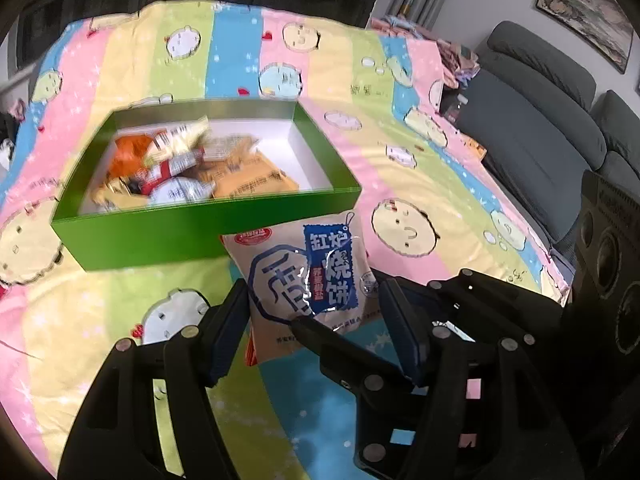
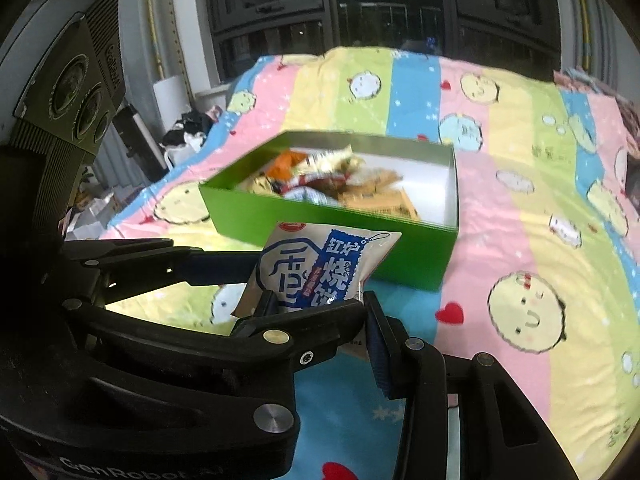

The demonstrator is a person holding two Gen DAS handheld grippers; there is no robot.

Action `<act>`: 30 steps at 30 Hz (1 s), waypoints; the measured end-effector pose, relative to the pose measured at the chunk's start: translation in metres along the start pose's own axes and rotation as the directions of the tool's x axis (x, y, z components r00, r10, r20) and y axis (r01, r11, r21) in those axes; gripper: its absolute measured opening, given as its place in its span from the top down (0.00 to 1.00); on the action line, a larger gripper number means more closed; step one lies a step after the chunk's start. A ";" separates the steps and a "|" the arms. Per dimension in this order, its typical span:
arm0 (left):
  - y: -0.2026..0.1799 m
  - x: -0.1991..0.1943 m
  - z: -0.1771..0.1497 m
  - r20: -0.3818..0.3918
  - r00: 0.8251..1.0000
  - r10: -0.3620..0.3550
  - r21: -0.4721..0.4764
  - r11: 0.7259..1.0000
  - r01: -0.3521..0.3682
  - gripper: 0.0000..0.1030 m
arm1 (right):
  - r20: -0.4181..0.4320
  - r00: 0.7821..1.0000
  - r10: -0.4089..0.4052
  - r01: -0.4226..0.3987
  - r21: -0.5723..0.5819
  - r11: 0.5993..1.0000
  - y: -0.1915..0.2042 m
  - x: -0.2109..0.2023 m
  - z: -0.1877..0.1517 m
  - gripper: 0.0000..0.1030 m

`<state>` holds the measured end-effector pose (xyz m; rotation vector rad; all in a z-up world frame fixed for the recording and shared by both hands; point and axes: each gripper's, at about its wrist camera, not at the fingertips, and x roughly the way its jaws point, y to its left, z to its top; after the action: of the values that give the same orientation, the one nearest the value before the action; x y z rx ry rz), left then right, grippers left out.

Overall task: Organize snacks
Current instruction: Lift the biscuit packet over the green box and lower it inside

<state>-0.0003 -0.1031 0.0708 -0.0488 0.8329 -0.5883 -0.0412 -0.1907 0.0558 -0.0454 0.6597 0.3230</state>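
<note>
- A striped cartoon bedsheet (image 1: 400, 184) covers the whole surface, with a grey sofa (image 1: 540, 120) beside it.
- On the sheet stands an open green box (image 1: 192, 236), its left part filled with mixed snack packets (image 1: 176, 168).
- A pale biscuit packet (image 1: 304, 280) with blue print is lifted in front of the box, near its front wall.
- The left gripper (image 1: 314, 312) is clamped on the packet's sides.
- The right gripper (image 2: 316, 312) also pinches the packet's lower end.
</note>
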 end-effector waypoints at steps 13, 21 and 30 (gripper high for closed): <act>0.010 -0.032 0.019 0.093 0.996 0.016 -0.004 1.000 -0.015 0.38 | 0.075 0.997 0.005 -0.002 -0.050 0.999 0.017 -0.013 0.032 0.57; 0.026 -0.035 0.041 0.129 0.990 0.048 -0.001 0.999 -0.048 0.37 | 0.101 0.994 0.029 -0.021 -0.076 0.997 0.021 -0.001 0.056 0.57; 0.051 -0.022 0.080 0.168 0.984 0.066 0.002 0.998 -0.068 0.37 | 0.140 0.989 0.053 -0.043 -0.072 0.996 0.012 0.027 0.092 0.57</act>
<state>0.0690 -0.0639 0.1265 -0.0618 0.6663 -0.5168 0.0296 -0.1583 0.1130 -0.0718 0.5090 0.3919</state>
